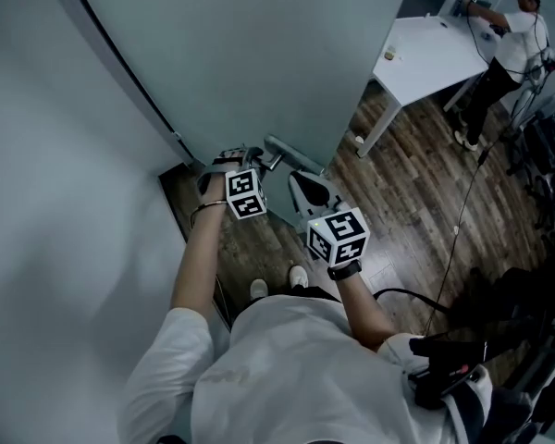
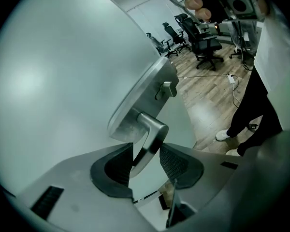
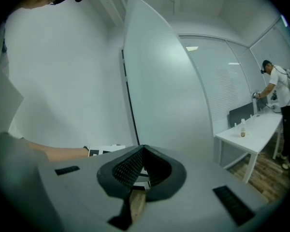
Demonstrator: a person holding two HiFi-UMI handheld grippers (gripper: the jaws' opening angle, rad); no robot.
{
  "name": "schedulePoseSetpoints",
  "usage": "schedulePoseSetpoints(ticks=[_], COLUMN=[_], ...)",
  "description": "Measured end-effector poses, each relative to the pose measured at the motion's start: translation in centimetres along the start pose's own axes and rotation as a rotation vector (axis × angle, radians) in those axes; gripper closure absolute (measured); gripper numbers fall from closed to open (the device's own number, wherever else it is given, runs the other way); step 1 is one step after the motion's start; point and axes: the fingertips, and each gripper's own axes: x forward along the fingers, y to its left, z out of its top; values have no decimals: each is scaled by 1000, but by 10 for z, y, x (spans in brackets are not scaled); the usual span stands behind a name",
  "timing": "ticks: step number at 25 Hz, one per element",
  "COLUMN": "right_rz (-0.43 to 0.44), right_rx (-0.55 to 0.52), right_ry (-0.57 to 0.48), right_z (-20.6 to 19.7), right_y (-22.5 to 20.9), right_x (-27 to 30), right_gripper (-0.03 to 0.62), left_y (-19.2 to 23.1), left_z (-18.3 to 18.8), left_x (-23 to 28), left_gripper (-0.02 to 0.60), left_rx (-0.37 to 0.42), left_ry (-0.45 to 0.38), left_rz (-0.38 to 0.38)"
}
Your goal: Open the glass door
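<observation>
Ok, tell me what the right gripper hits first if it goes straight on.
Probably the glass door: the right gripper, jaws shut, aims at its frosted panel; depth unclear.

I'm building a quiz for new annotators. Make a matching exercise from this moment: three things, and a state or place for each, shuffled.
1. left gripper
2. right gripper
3. white table

A. jaws together, nothing between them
B. a person stands at its far end
C. closed on the door handle

Pairs: 1-C, 2-A, 3-B
</observation>
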Motion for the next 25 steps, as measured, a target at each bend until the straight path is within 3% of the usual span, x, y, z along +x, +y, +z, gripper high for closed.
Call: schedulePoseSetpoints(ticks=[17,25], right_rz=[187,379], right_rx=[7,39], right_ry=[23,35], right_z=[-4,10], right_y=[87,124], right_x=[-10,-37], right_gripper=[592,592], left_y=[-25,-38], left_z=[-54,-84], left_x=[-53,-69], left_gripper=[420,411], left_rx=[39,44], left_ry=[25,57], left_rz=[63,59])
